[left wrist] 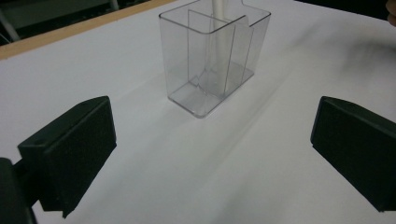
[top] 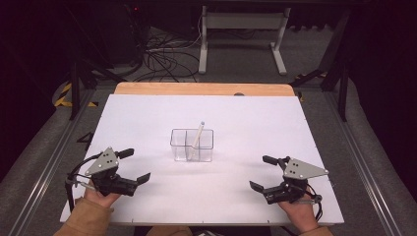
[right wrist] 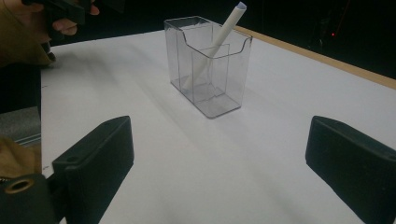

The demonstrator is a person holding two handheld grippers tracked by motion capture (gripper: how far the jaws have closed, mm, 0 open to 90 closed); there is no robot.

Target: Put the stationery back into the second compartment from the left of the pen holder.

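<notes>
Both hand-held grippers, left (top: 134, 166) and right (top: 260, 172), released and empty near the desk's (top: 147, 113) front corners; white stick (top: 197, 138) already leaning inside clear divided holder (top: 192, 145) mid-desk, nothing apparently left.

Left tool (top: 134, 165): hand-held near the desk's front-left corner, jaws wide apart. Right tool (top: 262, 172): near the front-right corner, likewise.

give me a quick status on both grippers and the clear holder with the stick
Left gripper open, right gripper open, both empty, resting apart from the holder. Clear holder upright mid-table, white stick leaning inside it. Nothing between grippers and holder.
</notes>
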